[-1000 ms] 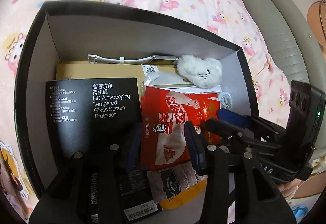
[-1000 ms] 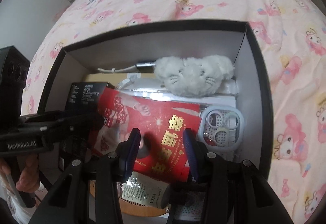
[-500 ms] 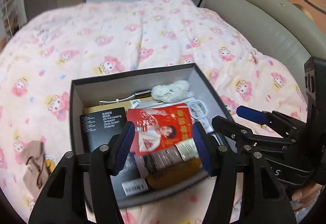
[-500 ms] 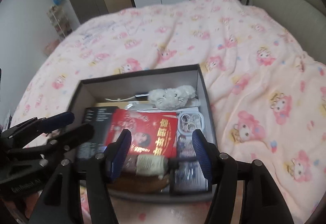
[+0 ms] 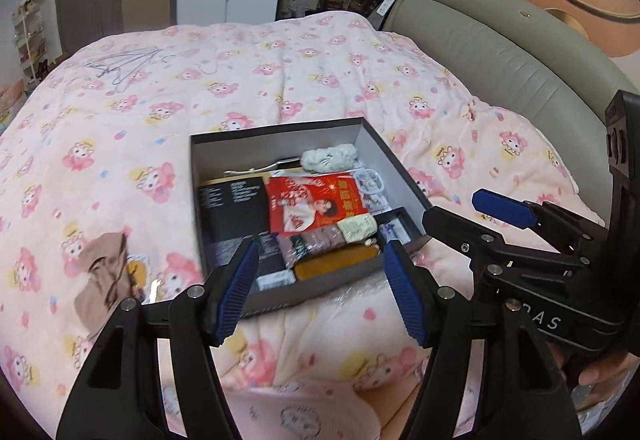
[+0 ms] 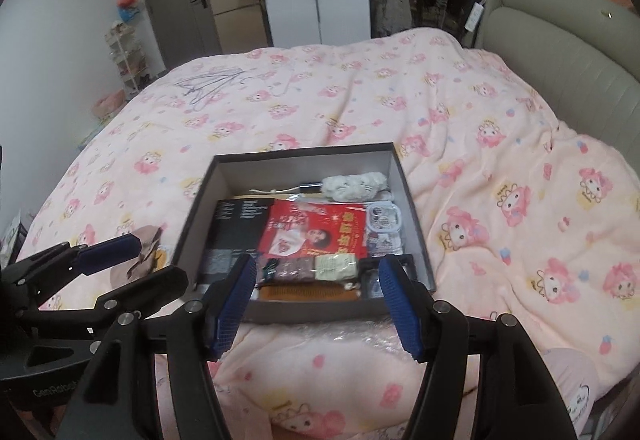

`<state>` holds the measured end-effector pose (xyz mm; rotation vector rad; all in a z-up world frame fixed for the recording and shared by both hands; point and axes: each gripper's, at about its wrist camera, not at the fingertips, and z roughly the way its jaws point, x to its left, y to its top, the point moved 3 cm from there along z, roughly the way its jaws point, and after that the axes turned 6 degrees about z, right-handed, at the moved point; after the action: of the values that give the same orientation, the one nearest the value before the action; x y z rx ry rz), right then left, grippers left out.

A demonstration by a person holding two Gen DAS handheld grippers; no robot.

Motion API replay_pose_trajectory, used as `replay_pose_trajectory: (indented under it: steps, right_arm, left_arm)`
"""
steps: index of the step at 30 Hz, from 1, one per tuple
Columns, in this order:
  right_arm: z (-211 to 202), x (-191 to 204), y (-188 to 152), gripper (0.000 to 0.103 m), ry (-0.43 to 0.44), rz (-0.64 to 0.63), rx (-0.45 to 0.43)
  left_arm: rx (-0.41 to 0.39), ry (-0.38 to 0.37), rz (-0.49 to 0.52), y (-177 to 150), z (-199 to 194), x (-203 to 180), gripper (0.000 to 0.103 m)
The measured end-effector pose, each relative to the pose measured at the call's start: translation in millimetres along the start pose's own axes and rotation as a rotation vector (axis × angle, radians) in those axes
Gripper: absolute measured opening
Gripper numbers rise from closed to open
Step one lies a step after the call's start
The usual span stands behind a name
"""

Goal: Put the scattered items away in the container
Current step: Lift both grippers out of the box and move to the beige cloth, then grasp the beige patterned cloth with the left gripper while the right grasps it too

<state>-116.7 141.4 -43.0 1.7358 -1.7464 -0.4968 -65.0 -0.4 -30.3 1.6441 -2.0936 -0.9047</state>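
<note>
A dark open box (image 5: 276, 129) (image 6: 304, 152) sits on the pink bed. It holds a black screen-protector pack (image 5: 232, 208), a red packet (image 5: 316, 200) (image 6: 316, 228), a white plush (image 5: 328, 158) (image 6: 354, 186), a brown comb (image 5: 332, 264) and other small items. My left gripper (image 5: 320, 296) is open and empty, held back above the box's near edge. My right gripper (image 6: 316, 304) is open and empty, also above the near edge. A beige crumpled cloth (image 5: 104, 276) (image 6: 146, 240) lies on the bed left of the box.
The pink cartoon-print blanket (image 5: 280, 72) covers the bed. A grey padded headboard (image 5: 500, 52) runs along the right. Wire hangers (image 5: 124, 64) lie at the far left of the bed. A clear plastic wrapper (image 6: 320, 336) lies before the box.
Both grippers have pulled up and back from inside the box, so the whole box and bed now show. Both jaws opened wider.
</note>
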Motion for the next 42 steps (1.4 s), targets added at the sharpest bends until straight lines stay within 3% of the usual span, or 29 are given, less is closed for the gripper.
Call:
replay_pose_trajectory:
  steps: [9, 14, 25, 31, 37, 42]
  right_arm:
    - [-10, 63, -10, 0.061, 0.063, -0.078, -0.009]
    - [7, 110, -20, 0.061, 0.134, -0.148, 0.035]
    - [102, 215, -52, 0.061, 0.411, -0.194, 0.348]
    - [170, 238, -65, 0.061, 0.319, -0.229, 0.465]
    - [228, 255, -74, 0.061, 0.275, -0.248, 0.565]
    - [260, 261, -83, 0.061, 0.294, -0.231, 0.641]
  left_arm:
    - [-0.019, 0.062, -0.070, -26, -42, 47, 0.066]
    - [-0.013, 0.126, -0.159, -55, -58, 92, 0.065]
    - [0.024, 0.154, -0.505, -130, -50, 223, 0.066]
    - [0.097, 0.078, -0.687, -173, -1, 287, 0.066]
    - [0.168, -0.004, -0.787, -194, 49, 317, 0.065]
    - [0.165, -0.061, -0.851, -203, 72, 330, 0.065]
